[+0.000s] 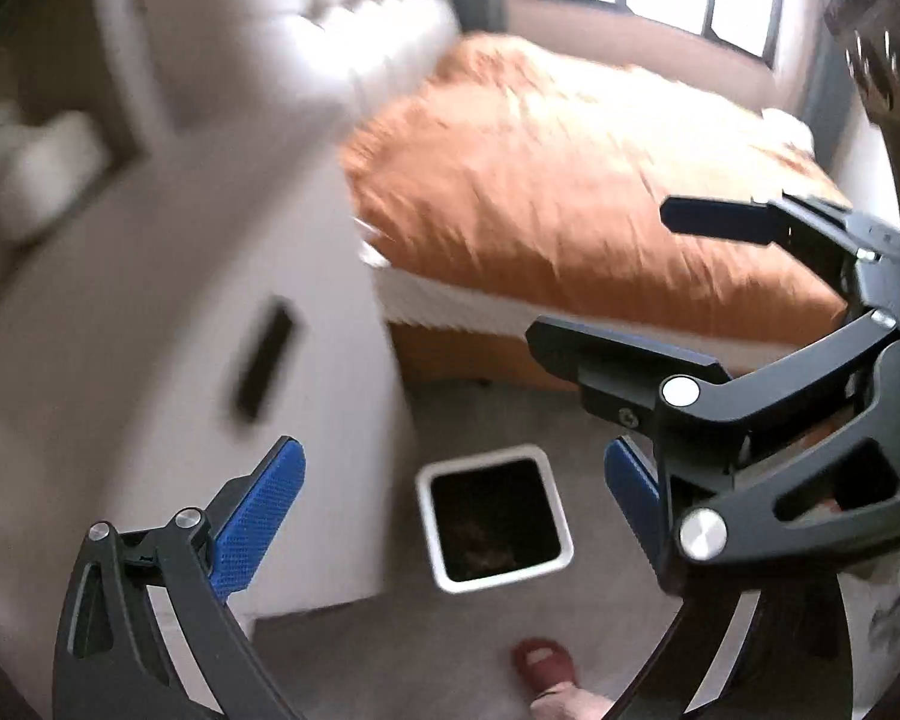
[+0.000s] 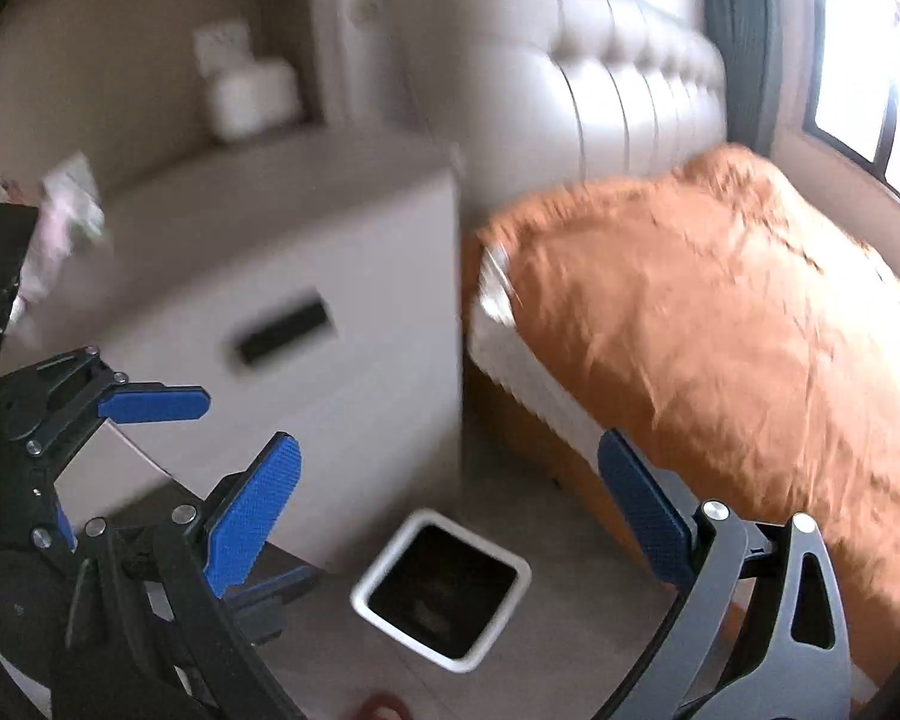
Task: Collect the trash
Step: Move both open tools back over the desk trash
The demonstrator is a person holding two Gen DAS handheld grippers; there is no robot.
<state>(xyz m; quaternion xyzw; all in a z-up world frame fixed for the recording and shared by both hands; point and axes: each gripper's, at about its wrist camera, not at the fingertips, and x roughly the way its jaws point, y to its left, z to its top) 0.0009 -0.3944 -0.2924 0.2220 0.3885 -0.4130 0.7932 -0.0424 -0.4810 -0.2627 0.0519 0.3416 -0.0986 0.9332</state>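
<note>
My left gripper (image 1: 450, 516) stands wide, its blue pads holding nothing, directly above the square white-rimmed waste bin with dark interior (image 1: 493, 519) on the grey floor. My right gripper (image 2: 450, 513) is likewise spread wide and unloaded, the bin (image 2: 441, 591) at six o'clock between its fingers. White bedside cabinet (image 2: 282, 300) at ten o'clock; orange-covered bed (image 2: 720, 330) at two o'clock
</note>
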